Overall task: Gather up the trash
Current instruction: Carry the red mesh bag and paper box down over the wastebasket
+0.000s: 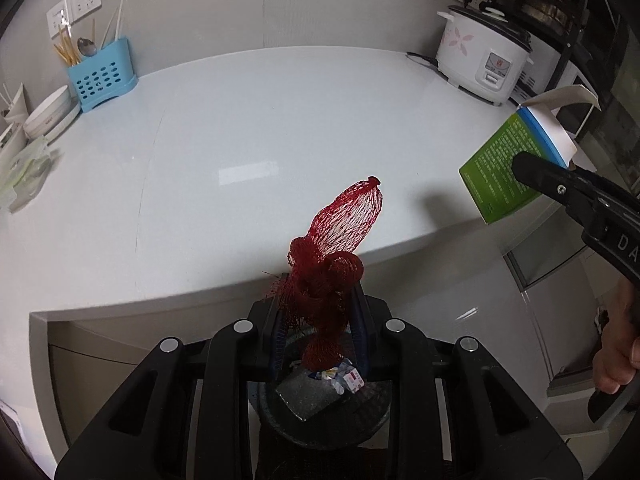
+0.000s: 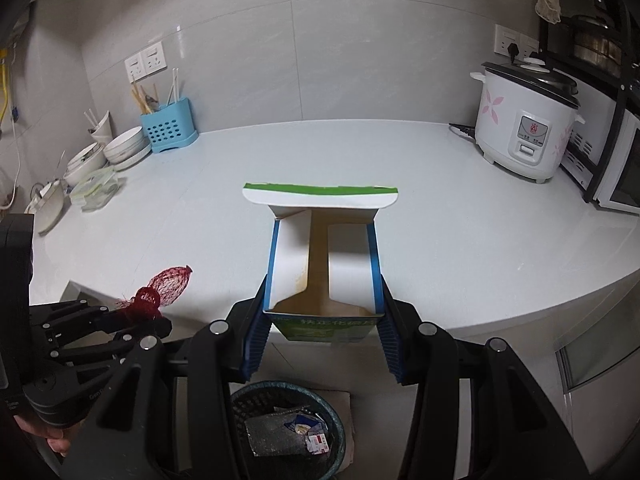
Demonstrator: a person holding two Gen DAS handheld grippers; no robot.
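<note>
My left gripper is shut on a red mesh net bag and holds it off the counter edge, above a dark waste bin with trash inside. My right gripper is shut on an open green, blue and white cardboard box, held in front of the counter above the same bin. The box and right gripper also show at the right of the left wrist view. The net bag and left gripper show at the left of the right wrist view.
A white counter carries a blue utensil holder, stacked bowls and a plastic container at the left, and a white rice cooker at the right. A microwave stands at the far right.
</note>
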